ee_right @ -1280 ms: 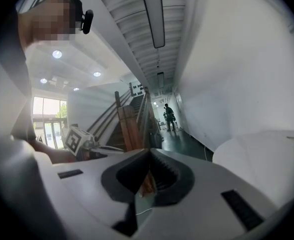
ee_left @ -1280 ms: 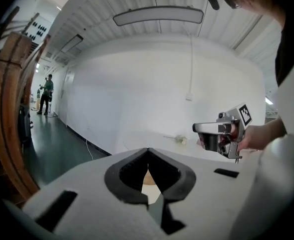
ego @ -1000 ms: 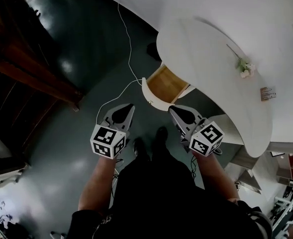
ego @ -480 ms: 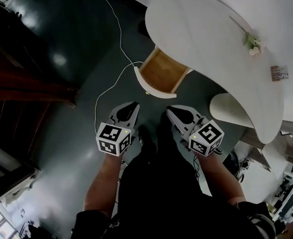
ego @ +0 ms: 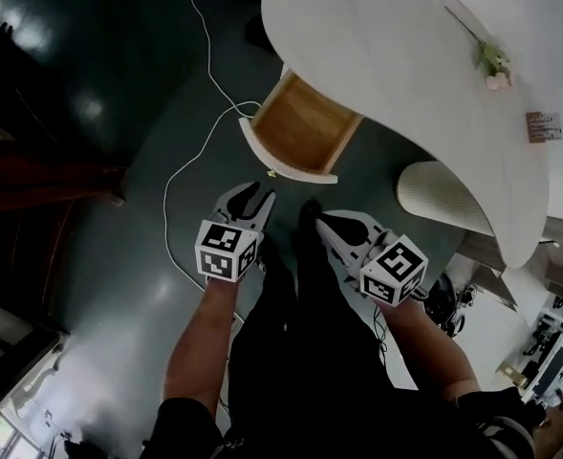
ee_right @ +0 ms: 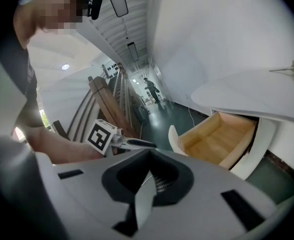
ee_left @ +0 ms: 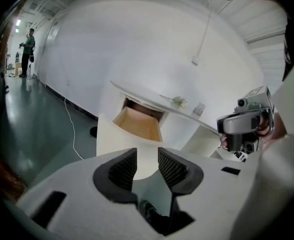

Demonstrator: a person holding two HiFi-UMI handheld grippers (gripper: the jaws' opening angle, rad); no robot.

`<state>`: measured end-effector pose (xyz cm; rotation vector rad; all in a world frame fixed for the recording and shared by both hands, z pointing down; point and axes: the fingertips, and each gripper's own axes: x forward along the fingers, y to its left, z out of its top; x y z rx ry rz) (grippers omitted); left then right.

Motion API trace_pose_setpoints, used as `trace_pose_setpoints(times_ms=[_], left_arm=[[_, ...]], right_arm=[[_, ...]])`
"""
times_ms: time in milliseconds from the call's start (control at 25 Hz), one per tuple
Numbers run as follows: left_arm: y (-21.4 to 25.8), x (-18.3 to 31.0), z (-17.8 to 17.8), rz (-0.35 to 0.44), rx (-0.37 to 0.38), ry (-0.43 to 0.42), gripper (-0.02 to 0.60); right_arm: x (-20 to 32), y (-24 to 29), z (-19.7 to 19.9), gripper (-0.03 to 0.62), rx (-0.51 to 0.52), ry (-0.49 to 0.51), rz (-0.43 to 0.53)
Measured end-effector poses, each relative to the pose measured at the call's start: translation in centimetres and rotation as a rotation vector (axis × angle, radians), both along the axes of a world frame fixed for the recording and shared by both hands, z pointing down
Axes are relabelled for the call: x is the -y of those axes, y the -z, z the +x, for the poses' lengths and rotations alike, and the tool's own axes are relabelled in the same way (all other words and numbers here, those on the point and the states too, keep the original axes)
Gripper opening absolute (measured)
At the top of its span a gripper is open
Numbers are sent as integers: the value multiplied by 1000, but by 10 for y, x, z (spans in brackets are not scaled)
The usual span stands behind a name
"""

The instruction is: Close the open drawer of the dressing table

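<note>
1. Evidently, the white cable (ego: 179, 165) lay on the floor just left of the left gripper (ego: 249, 192); a step forward might have snagged it.
2. The left gripper's jaws had just been opening and stood wide with nothing between them. The open drawer (ego: 302, 127) of the dressing table (ego: 386, 55) sat ahead of it, apart, with its white front panel (ego: 283, 163) nearest. An open claw pushed at that curved front might have let one jaw slip off the edge.
3. The right gripper (ego: 325, 224) had its jaws pressed together and empty, and the drawer was ahead of it and apart. A push from this claw alone, off-centre, might have skewed the drawer and jammed it.
4. The ribbed white stool (ego: 439, 199), right of the right gripper, might have been knocked by an arm reaching forward.
</note>
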<state>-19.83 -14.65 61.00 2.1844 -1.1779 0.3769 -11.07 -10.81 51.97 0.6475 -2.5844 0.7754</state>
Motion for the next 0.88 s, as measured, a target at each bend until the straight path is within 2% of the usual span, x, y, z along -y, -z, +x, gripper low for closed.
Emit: trace_pose_setpoints(times_ms=[240, 400, 640, 760, 880], left_arm=[[-59, 8, 6, -56, 34, -47, 152], [-86, 14, 12, -65, 79, -91, 158], [-122, 25, 9, -107, 70, -67, 158], [-131, 28, 13, -96, 83, -82, 107], [-137, 30, 17, -99, 100, -98, 120]], right_arm=[[0, -41, -7, 6, -7, -13, -41], [5, -60, -15, 6, -3, -37, -64], [1, -75, -17, 6, 3, -18, -84], [-3, -85, -9, 6, -5, -30, -112], [-8, -94, -3, 6, -13, -29, -141]])
